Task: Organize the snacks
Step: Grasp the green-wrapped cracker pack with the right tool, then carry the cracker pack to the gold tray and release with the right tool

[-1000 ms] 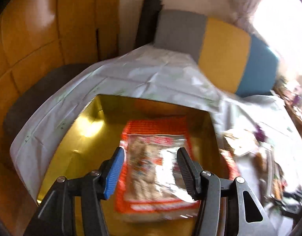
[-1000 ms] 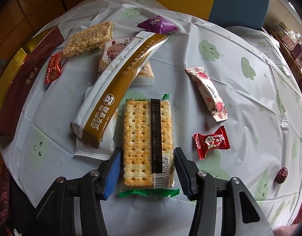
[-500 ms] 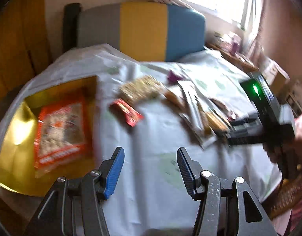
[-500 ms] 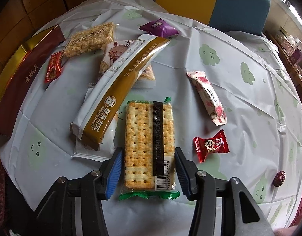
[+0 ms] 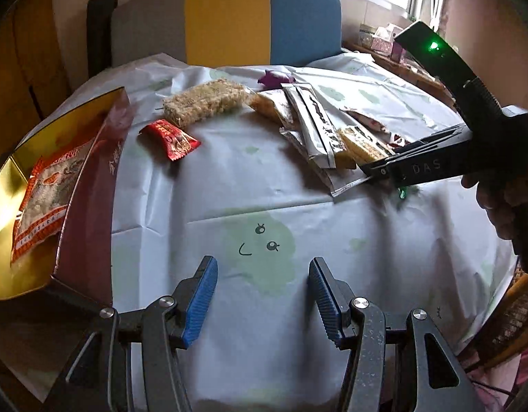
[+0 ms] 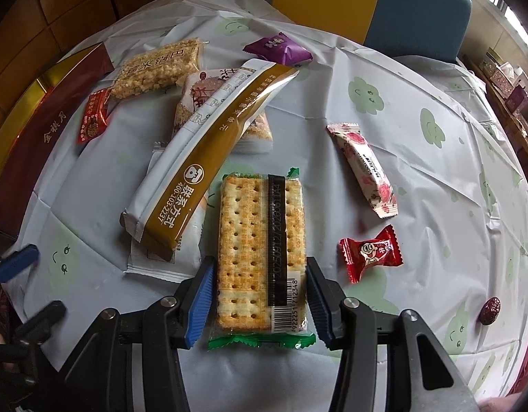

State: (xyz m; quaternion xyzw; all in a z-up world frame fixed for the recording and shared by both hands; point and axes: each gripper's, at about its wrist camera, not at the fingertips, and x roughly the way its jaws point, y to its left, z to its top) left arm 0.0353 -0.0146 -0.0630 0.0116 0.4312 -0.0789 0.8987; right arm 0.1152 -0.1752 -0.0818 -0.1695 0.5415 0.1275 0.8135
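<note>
Green-edged cracker pack (image 6: 260, 257) is sitting at six o'clock, right gripper (image 6: 260, 295) closing snugly around it (left gripper (image 5: 262, 300) hanging open, empty); lifting toward the gold box (image 5: 10, 185) likely follows.

The long white and gold snack packet (image 6: 209, 158) in the middle of the frame says "400-103-2237". The clear cracker packet with green ends (image 6: 260, 257) shows barcode digits "922251 712348". The black gripper arm (image 5: 425, 168) at the right edge reads "DAS".
</note>
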